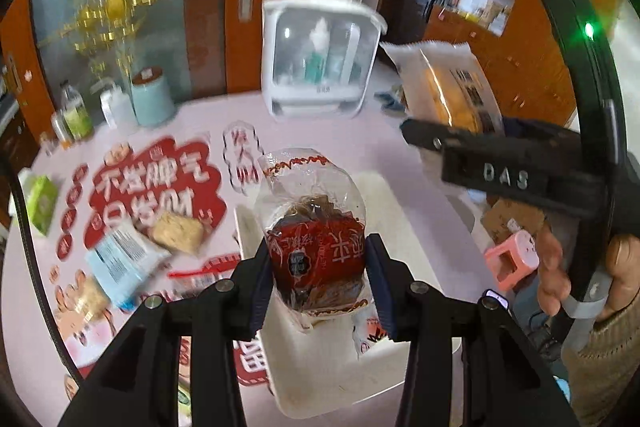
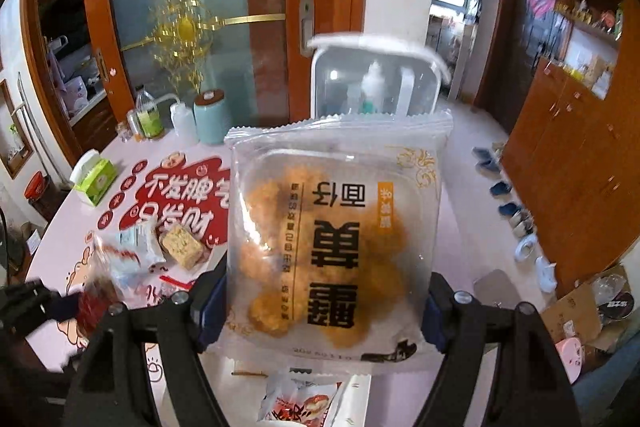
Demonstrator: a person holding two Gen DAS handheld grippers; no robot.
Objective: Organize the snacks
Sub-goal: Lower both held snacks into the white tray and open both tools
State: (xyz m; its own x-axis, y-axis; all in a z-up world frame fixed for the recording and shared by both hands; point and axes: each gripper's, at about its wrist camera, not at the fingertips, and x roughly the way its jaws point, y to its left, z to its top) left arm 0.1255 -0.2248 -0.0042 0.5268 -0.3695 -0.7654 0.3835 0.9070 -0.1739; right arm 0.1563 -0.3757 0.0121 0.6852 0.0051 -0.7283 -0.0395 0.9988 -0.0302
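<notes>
Two snack packs are held up above the counter. The left tongs are closed narrow on a clear pack with a red label, which hangs over a white bin at the near edge of the counter. The right tongs stand wide, both pads against the sides of a big clear pack of golden puffs. Near the left edge lie a blue-white pack and a beige cake bar, just beside each other.
</notes>
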